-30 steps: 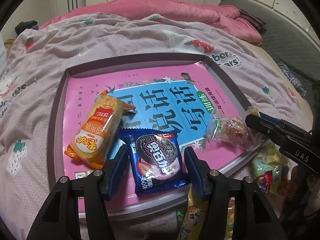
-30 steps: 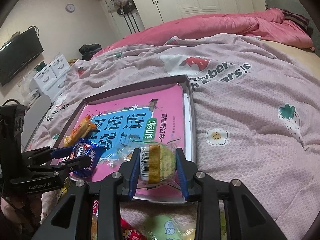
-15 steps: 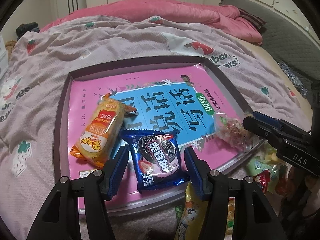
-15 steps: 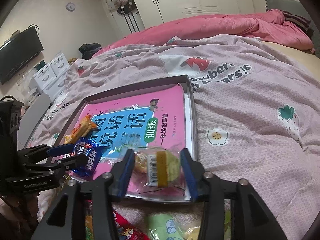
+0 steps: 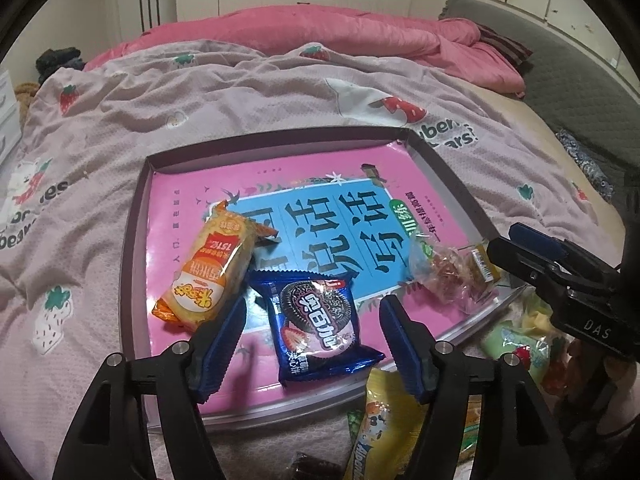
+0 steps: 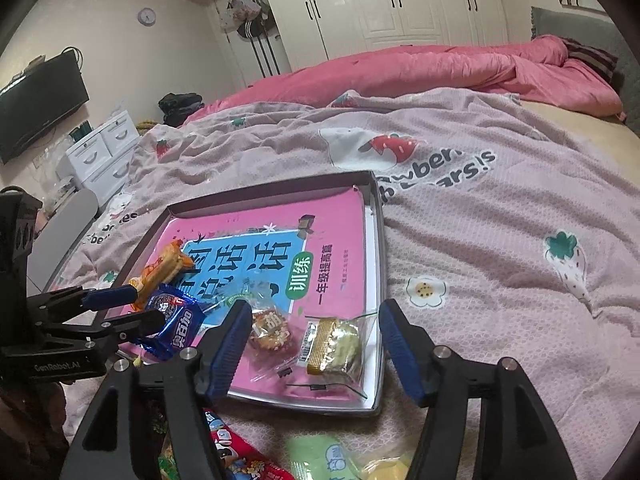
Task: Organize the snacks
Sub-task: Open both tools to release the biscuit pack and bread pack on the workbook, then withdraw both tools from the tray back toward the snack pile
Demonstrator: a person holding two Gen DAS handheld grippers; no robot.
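Dim indoor light, warm-pink cast, source overhead, not visible. Glare streaks on glossy pink book cover point(image 5: 320, 208) and blue cookie wrapper point(image 5: 320, 320). Soft shadows beneath gripper fingers. Heavy fisheye bending at edges; black vignette in corners. Bottom-edge snack wrappers soft, slightly blurred. White wardrobe doors point(image 6: 400, 4) brightest, upper frame.

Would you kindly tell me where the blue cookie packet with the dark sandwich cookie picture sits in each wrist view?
Left wrist view: blue cookie packet lies low centre, between the open left tongs.
Right wrist view: it lies at the lower left, by those tongs.
Shared landmark: the pink and blue book cover lining the tray.
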